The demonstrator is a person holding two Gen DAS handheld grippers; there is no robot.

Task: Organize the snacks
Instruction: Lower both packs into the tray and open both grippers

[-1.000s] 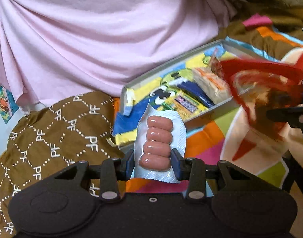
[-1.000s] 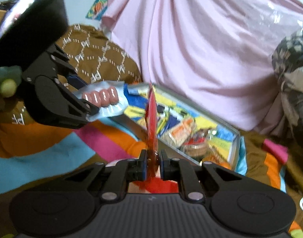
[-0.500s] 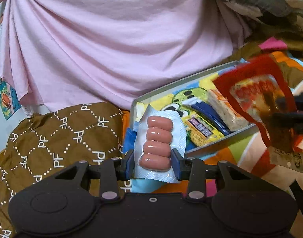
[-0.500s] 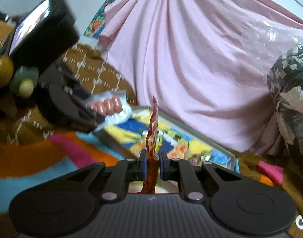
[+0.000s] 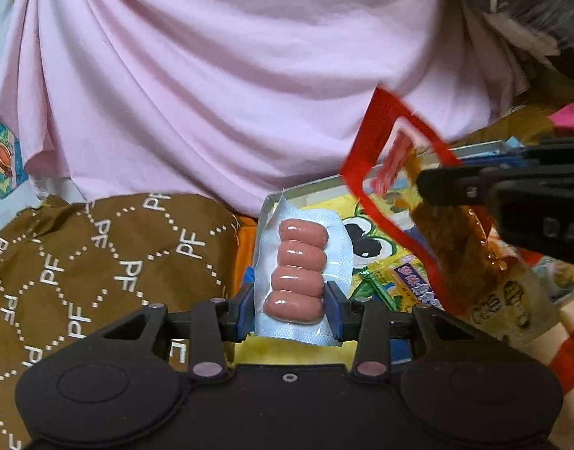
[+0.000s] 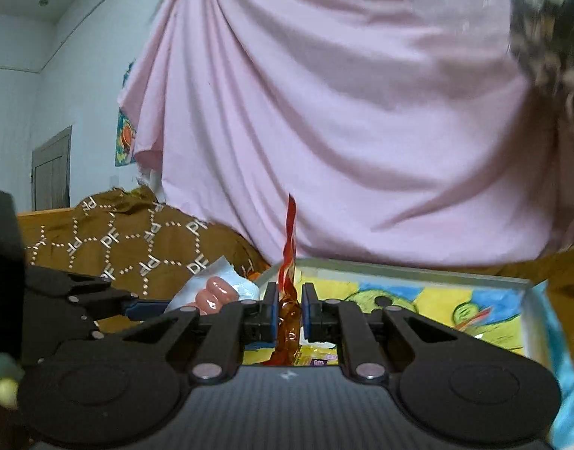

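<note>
Above the tray: you hold both snacks over the shallow grey tray [image 6: 410,270], whose cartoon-printed bottom already carries a few packets.
Left tool: your left tool [image 5: 291,309] is clamped on the sausage pack [image 5: 299,268], pads pressing its sides near the lowest sausage; the pack stands upright, four sausages stacked one above the other.
Right tool: your right tool [image 6: 289,309] has its jaws nearly together, pinching the red snack pouch [image 6: 288,292] edge-on, so it stands up as a thin strip in its own view.
Seen from the left: the red snack pouch [image 5: 429,225] shows its flat face, tilted, with the right tool reaching in from the right edge.
What has changed: a second ago the tray lay ahead and off to one side; now both packs hang at its near rim, and the pouch has swung from blurred motion to a steadier pose closer to the sausage pack. Neither grip has changed.
What it means: you look ready to place, but nothing is released yet; both items are in the air.
Surroundings: a pink draped cloth [image 5: 230,86] backs the tray, and a brown patterned fabric [image 5: 99,255] lies to its left.
</note>
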